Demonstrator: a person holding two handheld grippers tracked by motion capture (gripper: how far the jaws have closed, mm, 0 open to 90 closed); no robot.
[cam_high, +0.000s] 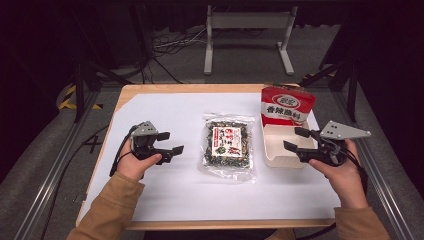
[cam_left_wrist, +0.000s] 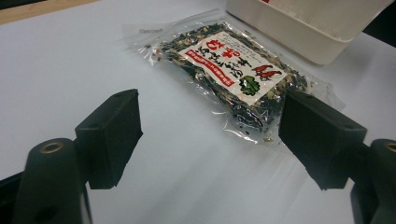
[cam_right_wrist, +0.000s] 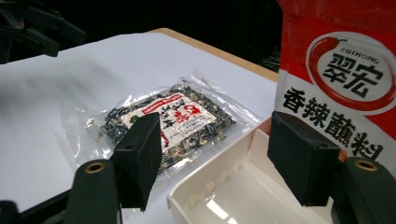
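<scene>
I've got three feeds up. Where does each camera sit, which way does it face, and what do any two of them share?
High view: above the person's side, looking forward and down on the table; forearms, left gripper, right gripper.
Left gripper view: rides the left gripper, faces the clear packet; open jaws.
Right gripper view: rides the right gripper, over the white tray, beside the red bag; open jaws.
Shared: all three views show the packet and tray.

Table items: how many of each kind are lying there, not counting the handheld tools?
Clear packet: 1
Red packet: 1
White tray: 1
Total: 3
</scene>
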